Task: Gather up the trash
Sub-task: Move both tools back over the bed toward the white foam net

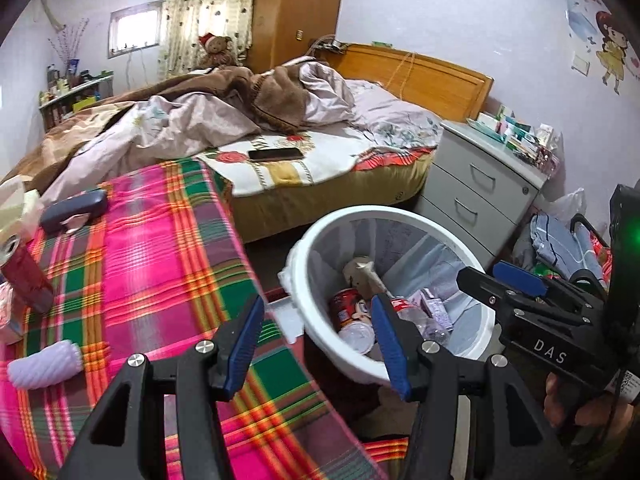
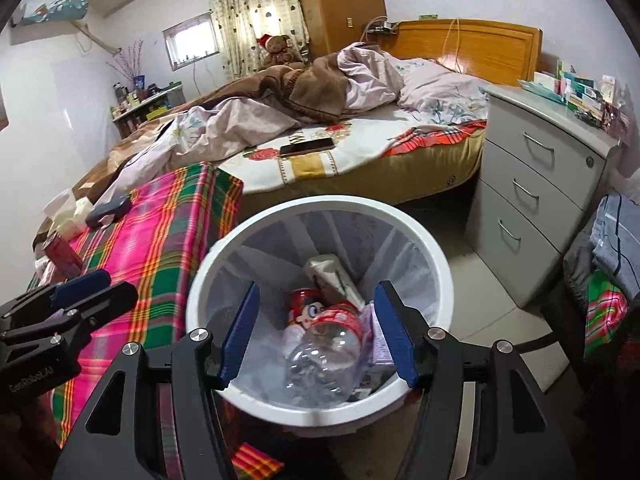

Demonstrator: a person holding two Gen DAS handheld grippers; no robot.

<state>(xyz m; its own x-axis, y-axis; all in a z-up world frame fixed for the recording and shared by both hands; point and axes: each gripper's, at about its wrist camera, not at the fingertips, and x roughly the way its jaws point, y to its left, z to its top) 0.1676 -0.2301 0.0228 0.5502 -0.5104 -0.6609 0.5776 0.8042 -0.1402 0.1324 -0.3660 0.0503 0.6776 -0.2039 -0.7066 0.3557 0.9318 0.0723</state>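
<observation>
A white trash bin (image 2: 424, 248) with a clear liner stands on the floor beside the plaid-covered table (image 1: 152, 264). In it lie a clear plastic bottle (image 2: 320, 356), a red can (image 2: 308, 304) and a pale carton (image 2: 332, 272). My right gripper (image 2: 318, 336) is open and empty, just above the bin's near rim. My left gripper (image 1: 320, 344) is open and empty, over the table's edge, left of the bin (image 1: 308, 248). A red can (image 1: 26, 272) and a lilac ribbed roll (image 1: 44, 364) sit on the table at the left.
A dark glasses case (image 1: 74, 210) and tissues lie at the table's far end. A bed with a phone (image 1: 276, 155) is behind. A grey drawer unit (image 2: 536, 200) stands right of the bin. Clothes (image 2: 608, 240) are piled at the far right.
</observation>
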